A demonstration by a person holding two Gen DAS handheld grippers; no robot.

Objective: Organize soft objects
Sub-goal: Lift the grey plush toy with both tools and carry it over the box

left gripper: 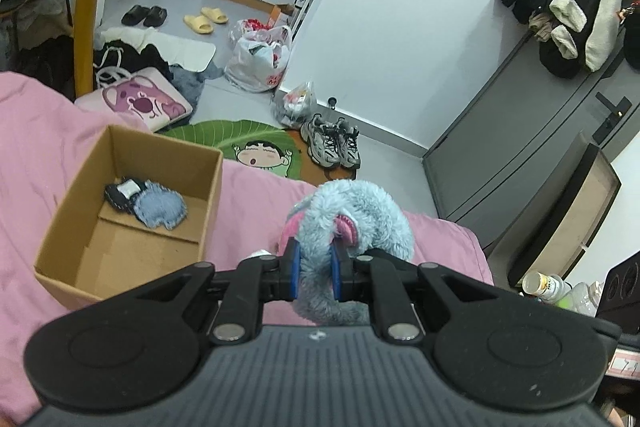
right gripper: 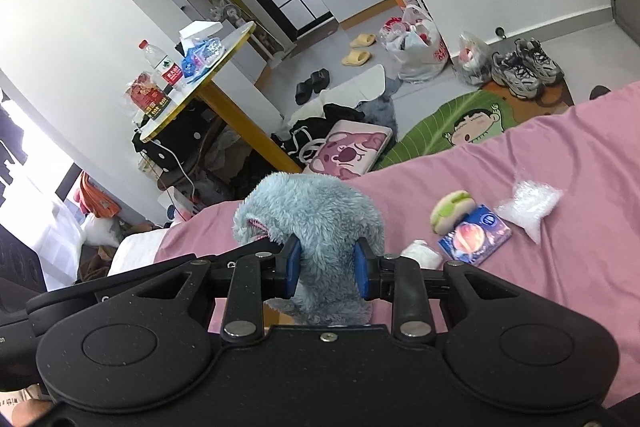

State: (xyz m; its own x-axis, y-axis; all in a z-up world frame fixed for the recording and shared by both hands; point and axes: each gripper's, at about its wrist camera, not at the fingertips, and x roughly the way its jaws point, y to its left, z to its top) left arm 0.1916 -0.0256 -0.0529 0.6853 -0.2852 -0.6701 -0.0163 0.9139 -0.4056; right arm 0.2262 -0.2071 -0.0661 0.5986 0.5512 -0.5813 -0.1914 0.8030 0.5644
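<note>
Plush toy [left gripper: 352, 215] lower part hidden behind hand-held gripper [left gripper: 315, 269].

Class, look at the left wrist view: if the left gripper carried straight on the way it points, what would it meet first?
Probably the pink bedcover just beyond the blue plush toy that the left gripper is holding; depth is uncertain.

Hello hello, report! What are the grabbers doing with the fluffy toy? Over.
Left hand-held gripper and right hand-held gripper both shut on blue plush toy. Cardboard box open alongside, denim patches inside. Nothing blocking.
</note>
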